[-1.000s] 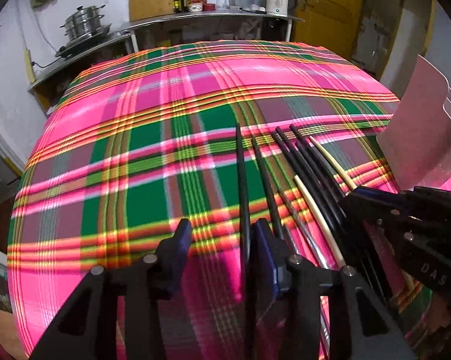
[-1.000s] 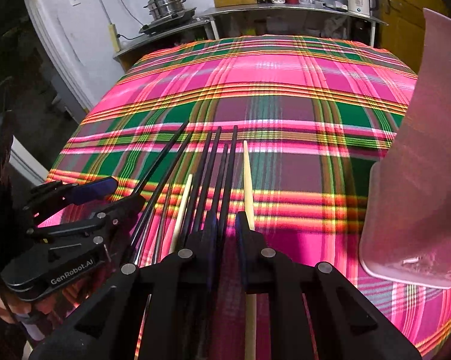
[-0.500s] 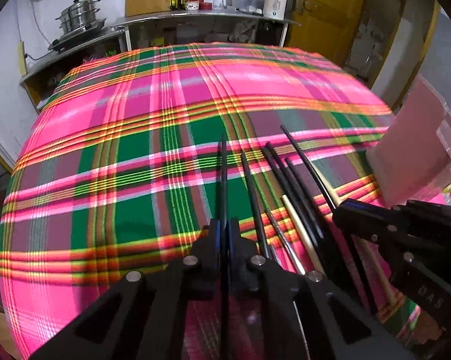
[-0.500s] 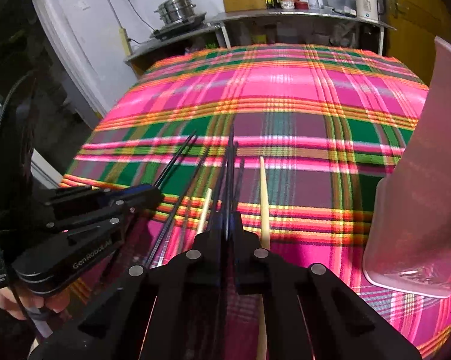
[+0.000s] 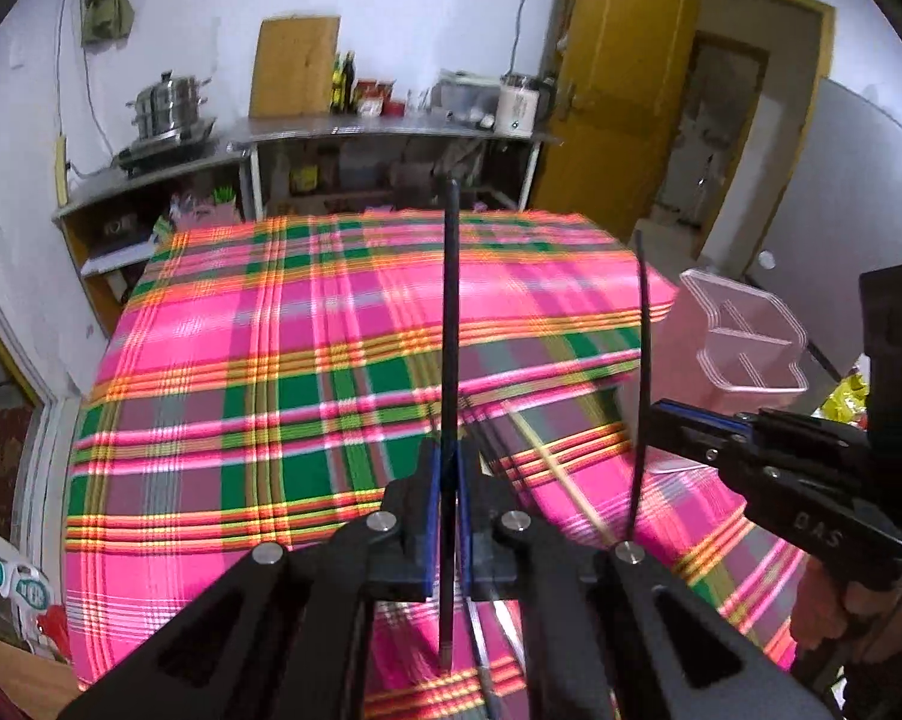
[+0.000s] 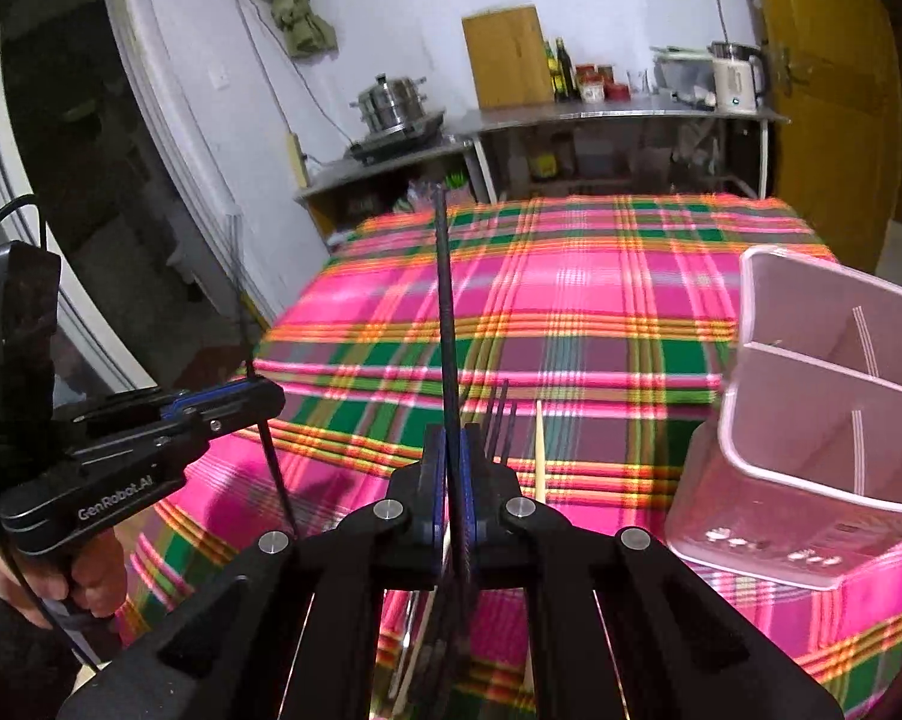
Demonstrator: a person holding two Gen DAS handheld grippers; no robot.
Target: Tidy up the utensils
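**Both grippers clamped on one black chopstick each, lifted off the cloth**

Left gripper (image 5: pixel 445 474): jaws together, pinching a black chopstick (image 5: pixel 451 312). Stick stood nearly upright in the left wrist view, tip high over the plaid tablecloth (image 5: pixel 223 396), butt end hanging below the pads.

Right gripper (image 6: pixel 451 468): jaws likewise clamped, on a second black chopstick (image 6: pixel 445 312), also pointing up and away. Both sticks were clear of the table.

Remaining utensils: a loose bundle of dark chopsticks (image 6: pixel 502 420) and a pale chopstick (image 6: pixel 539 450) lay on the cloth just beyond the right gripper. The pink divided holder (image 6: pixel 811 420) stood on the right side of the table, near the pile; its compartments looked empty as far as visible.

Handling notes (judgement): the sticks appeared thin, light, stiff and smooth, so likely to pivot or slide in a two-pad pinch. The grip sat toward the lower part of each stick, leaving a long free end; this should help aim the tip into a compartment, but swing could be a risk. The holder looked light enough to tip or shift if knocked on its rim.
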